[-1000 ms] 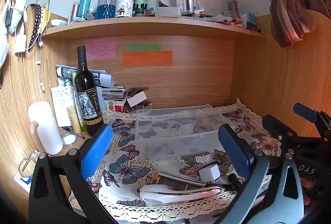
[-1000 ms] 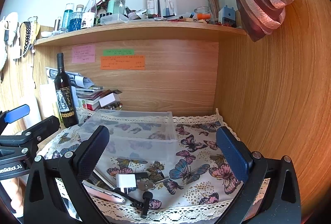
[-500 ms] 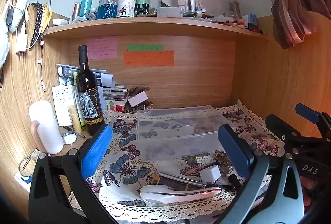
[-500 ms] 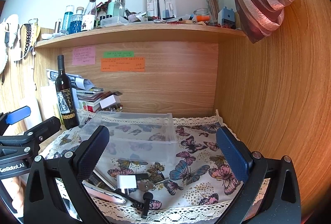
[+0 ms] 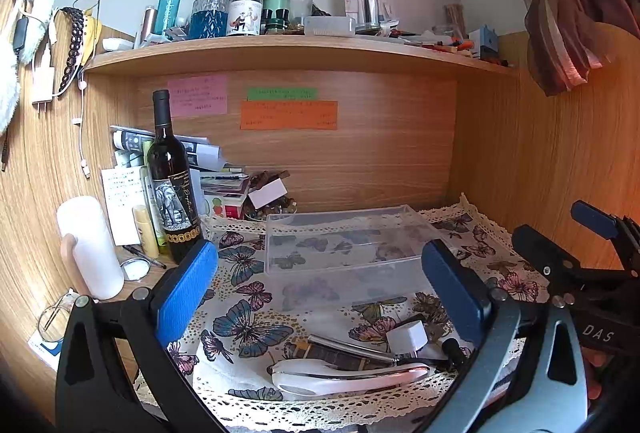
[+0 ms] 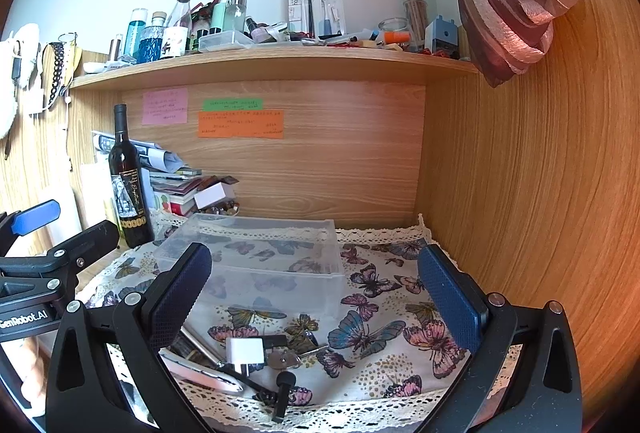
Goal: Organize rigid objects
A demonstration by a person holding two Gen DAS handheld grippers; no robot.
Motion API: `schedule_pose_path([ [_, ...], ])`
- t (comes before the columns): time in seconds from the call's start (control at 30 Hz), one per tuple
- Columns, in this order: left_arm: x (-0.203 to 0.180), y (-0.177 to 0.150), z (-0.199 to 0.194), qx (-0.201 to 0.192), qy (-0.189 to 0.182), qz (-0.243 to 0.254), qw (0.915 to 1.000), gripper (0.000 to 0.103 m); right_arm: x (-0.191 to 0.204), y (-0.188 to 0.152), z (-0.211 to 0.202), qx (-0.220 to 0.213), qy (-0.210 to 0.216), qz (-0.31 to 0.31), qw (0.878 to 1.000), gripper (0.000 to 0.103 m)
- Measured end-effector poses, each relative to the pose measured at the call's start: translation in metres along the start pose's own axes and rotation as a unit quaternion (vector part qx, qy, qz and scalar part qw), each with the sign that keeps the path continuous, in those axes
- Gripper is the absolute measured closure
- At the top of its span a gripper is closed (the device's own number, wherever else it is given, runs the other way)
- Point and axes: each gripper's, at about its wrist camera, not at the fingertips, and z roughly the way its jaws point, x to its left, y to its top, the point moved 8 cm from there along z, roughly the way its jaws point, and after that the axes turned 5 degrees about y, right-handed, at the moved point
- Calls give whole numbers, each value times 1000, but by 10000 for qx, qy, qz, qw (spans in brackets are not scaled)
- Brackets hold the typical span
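Both grippers, left [image 5: 320,289] and right [image 6: 316,293], hang with fingers spread wide, grasping nothing. The clear box [image 5: 344,241] sits on the butterfly cloth [image 6: 376,317]; the white adapter [image 6: 245,350] lies nearer, among small tools.

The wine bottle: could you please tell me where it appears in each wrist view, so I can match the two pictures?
Left wrist view: the wine bottle stands left of centre, beside the clear plastic box.
Right wrist view: the wine bottle stands at far left, behind the box.
Shared landmark: the orange sticky note.
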Motion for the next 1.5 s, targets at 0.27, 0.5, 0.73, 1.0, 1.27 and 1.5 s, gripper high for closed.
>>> schedule_pose_path([
  [0.27,0,0,0,-6,-9,3,10000,0,-1,0,-1,-22,-1,25,10000,0],
  [0.5,-1,0,0,-11,-11,3,10000,0,-1,0,-2,-25,-5,34,10000,0],
  [0.73,-1,0,-1,-36,9,11,10000,0,-2,1,-3,-57,-9,17,10000,0],
  [1.0,0,1,-4,-81,-55,13,10000,0,0,2,-4,-91,57,-16,9999,0],
  [1.27,5,-13,6,208,-170,-62,9996,14,3,-9,10,136,328,42,9994,13],
  [1.5,8,-42,25,809,-343,-123,9961,26,2,-37,32,773,484,52,9958,30],
])
